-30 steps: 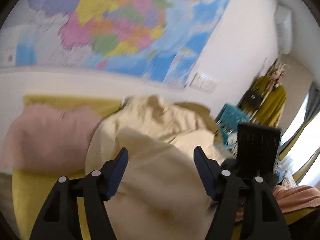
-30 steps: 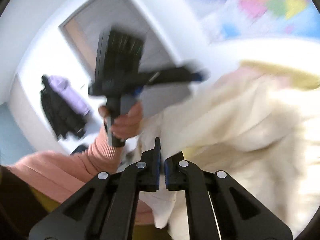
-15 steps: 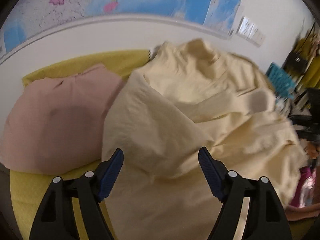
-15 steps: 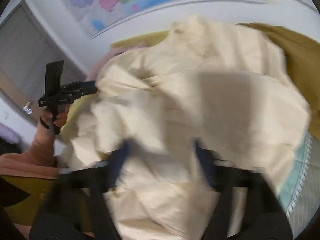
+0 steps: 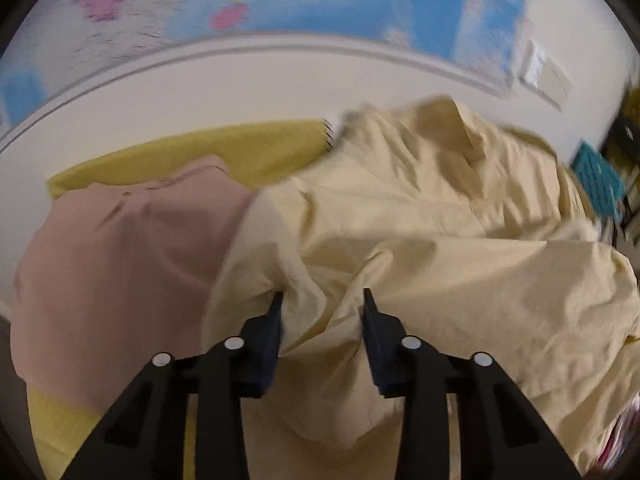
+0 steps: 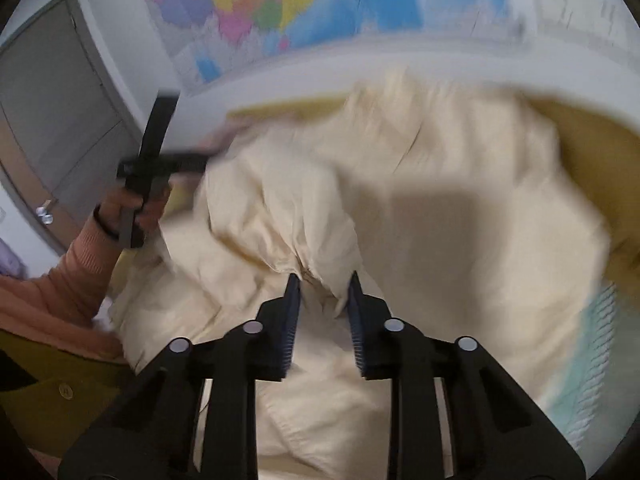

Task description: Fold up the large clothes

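A big coloured wall map (image 5: pixel 280 4) hangs behind a surface spread with a yellow cover (image 5: pixel 192 148); whether that surface is a bed or a desk you cannot tell from here. The cream garment (image 5: pixel 460 248) lies rumpled across most of it, and a folded pink garment (image 5: pixel 120 264) sits just beside it on the left, with the cream edge touching or overlapping it.

Your left tool (image 5: pixel 322 312) has its jaws closing around a raised ridge of cream cloth; the fabric sits between them, but the pads do not yet look pressed on it. Your right tool (image 6: pixel 322 292) is also closing, with a bunched tuft of the same garment between its jaws and a gap visible on either side.

The risks, as I judge them:
- Both pinches sit on crumpled ridges, not a clear hem or corner, so you may catch several layers and lift a wad instead of a clean edge.
- If you lift before the jaws bite, the thin cloth could slip out.
- Pulling the left side up may drag the pink garment and undo its fold.
- The right view is blurred, so your aim there is uncertain.
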Demonstrator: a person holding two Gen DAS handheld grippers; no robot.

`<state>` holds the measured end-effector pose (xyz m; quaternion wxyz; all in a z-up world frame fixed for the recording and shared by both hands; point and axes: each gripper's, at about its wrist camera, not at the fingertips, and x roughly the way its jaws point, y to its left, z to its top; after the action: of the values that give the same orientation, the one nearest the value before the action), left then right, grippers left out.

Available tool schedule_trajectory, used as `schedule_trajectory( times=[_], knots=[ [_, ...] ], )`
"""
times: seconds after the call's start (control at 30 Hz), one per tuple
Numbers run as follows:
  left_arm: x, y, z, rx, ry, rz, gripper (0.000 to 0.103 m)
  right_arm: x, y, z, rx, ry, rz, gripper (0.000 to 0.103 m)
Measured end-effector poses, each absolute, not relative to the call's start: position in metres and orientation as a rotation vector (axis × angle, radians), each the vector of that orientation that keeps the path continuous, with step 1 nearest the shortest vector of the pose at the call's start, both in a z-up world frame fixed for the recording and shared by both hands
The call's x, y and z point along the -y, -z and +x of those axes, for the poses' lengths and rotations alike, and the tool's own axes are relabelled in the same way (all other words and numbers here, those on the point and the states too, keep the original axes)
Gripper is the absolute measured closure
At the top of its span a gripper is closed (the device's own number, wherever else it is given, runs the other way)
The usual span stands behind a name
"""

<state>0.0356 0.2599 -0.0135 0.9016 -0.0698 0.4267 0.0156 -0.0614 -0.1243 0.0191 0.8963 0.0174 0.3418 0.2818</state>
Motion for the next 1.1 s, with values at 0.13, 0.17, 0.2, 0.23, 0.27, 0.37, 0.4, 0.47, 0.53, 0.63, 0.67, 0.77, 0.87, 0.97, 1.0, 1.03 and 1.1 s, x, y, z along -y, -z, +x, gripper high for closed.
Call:
schedule_trajectory(
  times=[0.13, 0.17, 0.2, 0.23, 0.27, 0.37, 0.4, 0.47, 0.53, 0.63, 0.67, 0.77, 0.87, 0.97, 1.0, 1.03, 1.1],
  knots=[
    [-0.264, 0.011, 0.023, -0.845, -0.013, -0.174, 0.043, 0.149, -0.047, -0.054, -0.685, -0.458, -0.089, 0.078],
    [-0.261, 0.011, 0.018, -0.834, -0.019, -0.145, 0.041, 0.148, -0.041, -0.046, -0.725, -0.449, -0.107, 0.071],
    [-0.259, 0.012, 0.015, -0.832, -0.011, -0.125, 0.036, 0.147, -0.025, -0.034, -0.808, -0.407, -0.142, 0.062],
    [-0.258, 0.014, 0.011, -0.836, -0.007, -0.120, 0.035, 0.144, -0.013, -0.025, -0.868, -0.361, -0.181, 0.056],
    [-0.258, 0.015, 0.007, -0.834, -0.005, -0.121, 0.035, 0.144, -0.002, -0.020, -0.916, -0.329, -0.219, 0.053],
    [-0.258, 0.017, -0.006, -0.811, 0.012, -0.119, 0.034, 0.138, -0.005, -0.014, -0.912, -0.380, -0.219, 0.050],
    [-0.259, 0.016, -0.011, -0.803, 0.020, -0.128, 0.033, 0.137, -0.021, -0.016, -0.854, -0.429, -0.178, 0.039],
    [-0.260, 0.016, -0.018, -0.794, 0.050, -0.145, 0.033, 0.133, -0.053, -0.015, -0.730, -0.537, -0.087, 0.029],
    [-0.260, 0.016, -0.023, -0.781, 0.078, -0.158, 0.032, 0.116, -0.067, 0.000, -0.697, -0.627, -0.024, 0.029],
    [-0.255, 0.021, -0.026, -0.782, 0.106, -0.168, 0.031, 0.054, -0.060, 0.050, -0.764, -0.777, 0.014, 0.031],
    [-0.254, 0.023, -0.027, -0.786, 0.113, -0.172, 0.031, 0.033, -0.052, 0.068, -0.799, -0.799, 0.020, 0.031],
    [-0.248, 0.031, -0.032, -0.793, 0.139, -0.174, 0.031, -0.027, -0.028, 0.131, -0.956, -0.846, 0.093, 0.041],
    [-0.246, 0.037, -0.034, -0.806, 0.161, -0.182, 0.031, -0.067, 0.001, 0.179, -1.081, -0.835, 0.176, 0.040],
    [-0.246, 0.042, -0.039, -0.809, 0.178, -0.197, 0.030, -0.097, 0.036, 0.202, -1.258, -0.891, 0.260, 0.035],
    [-0.247, 0.043, -0.040, -0.810, 0.182, -0.198, 0.030, -0.104, 0.044, 0.204, -1.310, -0.906, 0.264, 0.035],
    [-0.248, 0.044, -0.041, -0.810, 0.184, -0.203, 0.030, -0.110, 0.049, 0.203, -1.337, -0.919, 0.256, 0.035],
    [-0.250, 0.046, -0.041, -0.811, 0.193, -0.210, 0.029, -0.121, 0.046, 0.198, -1.304, -0.994, 0.194, 0.067]
  ],
)
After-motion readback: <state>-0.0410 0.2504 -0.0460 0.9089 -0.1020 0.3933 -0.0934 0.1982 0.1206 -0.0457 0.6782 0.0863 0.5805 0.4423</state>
